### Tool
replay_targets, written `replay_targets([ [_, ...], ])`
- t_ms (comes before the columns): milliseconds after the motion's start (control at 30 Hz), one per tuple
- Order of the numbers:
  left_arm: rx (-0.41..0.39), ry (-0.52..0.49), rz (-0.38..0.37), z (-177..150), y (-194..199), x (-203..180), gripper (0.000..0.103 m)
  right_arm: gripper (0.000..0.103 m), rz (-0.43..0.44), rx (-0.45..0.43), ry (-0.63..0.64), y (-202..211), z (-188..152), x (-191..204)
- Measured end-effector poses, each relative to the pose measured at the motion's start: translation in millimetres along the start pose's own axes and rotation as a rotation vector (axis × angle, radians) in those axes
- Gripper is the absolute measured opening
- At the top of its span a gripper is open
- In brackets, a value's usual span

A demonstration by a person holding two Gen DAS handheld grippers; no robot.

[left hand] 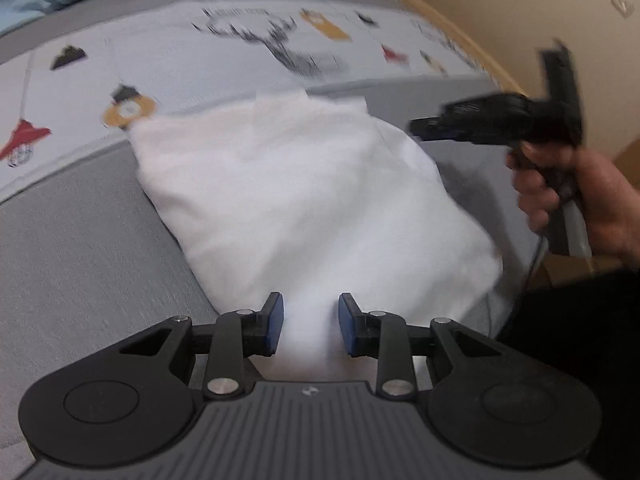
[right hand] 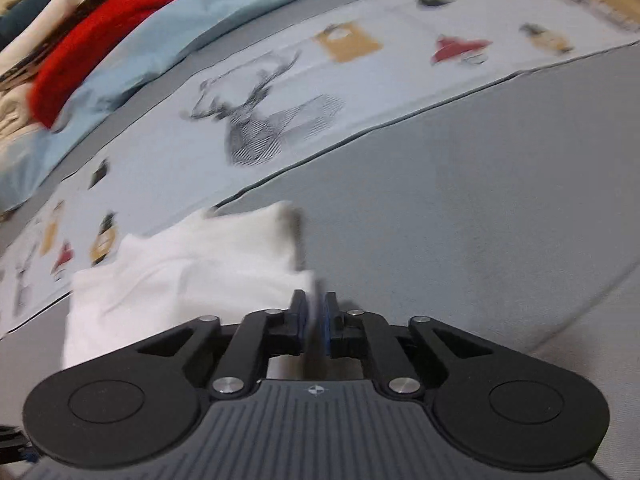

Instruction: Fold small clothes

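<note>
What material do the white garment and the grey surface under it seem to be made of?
The white garment looks like soft, matte knit cotton: it lies in limp, rounded folds with no shine, though blur hides the weave. The grey surface looks like a woven fabric bed cover, matte and faintly grainy, with a stitched seam at its edge.

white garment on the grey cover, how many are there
1: a single folded white garment lies on the grey cover, between the left gripper and right gripper. More could lie out of view.

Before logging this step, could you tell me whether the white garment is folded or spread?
Folded: the white garment lies as a compact layered rectangle.
</note>
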State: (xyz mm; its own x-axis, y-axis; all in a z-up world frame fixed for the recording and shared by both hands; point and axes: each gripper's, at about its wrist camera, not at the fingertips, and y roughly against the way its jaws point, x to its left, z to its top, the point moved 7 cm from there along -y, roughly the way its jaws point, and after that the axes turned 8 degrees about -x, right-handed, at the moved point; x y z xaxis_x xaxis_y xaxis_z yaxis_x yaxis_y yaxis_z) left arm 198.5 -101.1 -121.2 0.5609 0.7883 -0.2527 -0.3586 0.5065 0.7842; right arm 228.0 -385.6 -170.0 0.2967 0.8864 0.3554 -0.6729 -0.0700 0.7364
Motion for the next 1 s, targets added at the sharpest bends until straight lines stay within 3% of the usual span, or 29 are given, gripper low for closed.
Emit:
replay_targets([
  [67,-0.062,0.049,0.003,12,6,8,0.034,0.015,0.020,-0.095,0.033,20,14,7],
  [133,-0.106,0.089,0.011,21,9,14,0.034,0.015,0.135,-0.163,0.085,41,23,22],
  [200,-0.120,0.102,0.030,25,6,18,0.034,0.015,0.277,-0.125,0.155,52,16,39],
  [267,-0.076,0.089,0.073,23,-8,22,0.034,0.015,0.374,-0.001,0.204,47,-5,50],
  [333,0.013,0.062,0.131,13,-27,25,0.036,0.015,0.296,0.124,0.331,29,-33,47],
  [400,0.027,0.054,0.139,13,-30,25,0.036,0.016,0.233,0.164,0.399,17,-48,37],
  [500,-0.037,0.175,0.115,26,-19,36,0.038,0.017,0.245,0.142,0.311,23,-33,30],
  [567,-0.078,0.263,0.121,32,-16,48,0.043,0.023,0.251,0.081,0.271,28,-18,29],
  [633,-0.086,0.358,0.123,31,-15,62,0.044,0.043,0.246,0.023,0.209,28,-5,24],
  [700,-0.069,0.418,0.134,27,-22,71,0.046,0.050,0.205,0.021,0.147,23,0,15],
  [833,-0.037,0.492,0.126,21,-42,83,0.052,0.050,0.173,0.093,0.062,-5,-2,10],
  [1000,-0.071,0.565,0.115,25,-53,97,0.052,0.050,0.166,0.121,0.009,-17,-11,8],
])
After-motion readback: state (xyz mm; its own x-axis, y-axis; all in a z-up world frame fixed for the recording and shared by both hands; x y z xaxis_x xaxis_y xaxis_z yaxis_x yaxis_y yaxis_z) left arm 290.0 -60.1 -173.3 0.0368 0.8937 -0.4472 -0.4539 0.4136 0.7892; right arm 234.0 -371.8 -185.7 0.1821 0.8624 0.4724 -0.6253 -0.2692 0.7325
